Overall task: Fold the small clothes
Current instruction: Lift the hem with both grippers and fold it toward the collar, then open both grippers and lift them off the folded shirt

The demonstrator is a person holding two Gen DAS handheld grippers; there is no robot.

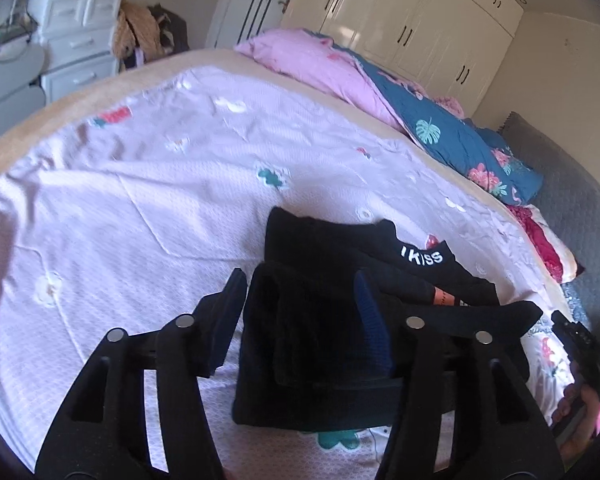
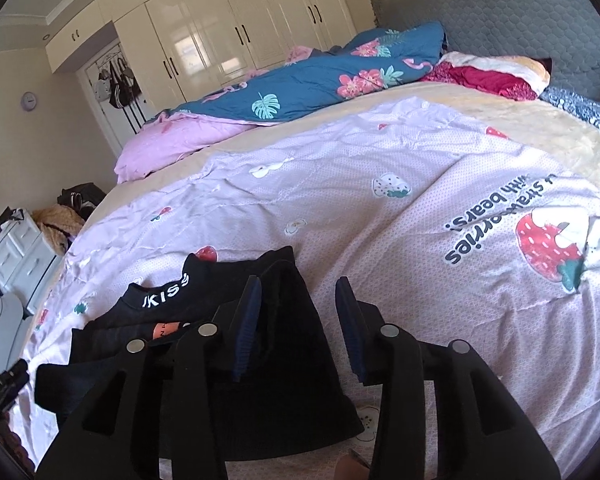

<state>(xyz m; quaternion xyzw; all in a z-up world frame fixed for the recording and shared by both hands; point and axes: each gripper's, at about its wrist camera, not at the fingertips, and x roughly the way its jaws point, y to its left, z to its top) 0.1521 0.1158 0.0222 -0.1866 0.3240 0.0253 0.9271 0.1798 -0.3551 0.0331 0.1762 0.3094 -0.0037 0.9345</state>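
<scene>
- The black garment (image 1: 320,320) lies folded on the pink strawberry sheet (image 1: 120,220), near the near edge of the bed, with white letters on its collar turned toward the far side.
- The left gripper (image 1: 300,300) is released: its jaws stand apart, one finger over the garment and the other beside its left border on the sheet, and no pad presses the cloth.
- The right gripper (image 2: 298,308) is also released. Its left finger is over the right part of the garment (image 2: 228,360) and its right finger is over bare sheet (image 2: 380,220), so it holds nothing.
- The step in hand seems to be the letting go after a fold. To do it well, I think both grippers should lift straight away from the cloth, so that the blue pads do not catch the top layer and pull the fold open.
- If one more fold is wanted, each gripper should take only the outer border, both layers together.
- Open room: the sheet is wide and bare toward the far edge and toward the left and right.
- The blue flowered quilt (image 2: 300,76) and the pink blanket (image 1: 320,64) lie along the far edge, well apart.
- The near edge is close below the garment, so pulling toward the person may drag it off.
</scene>
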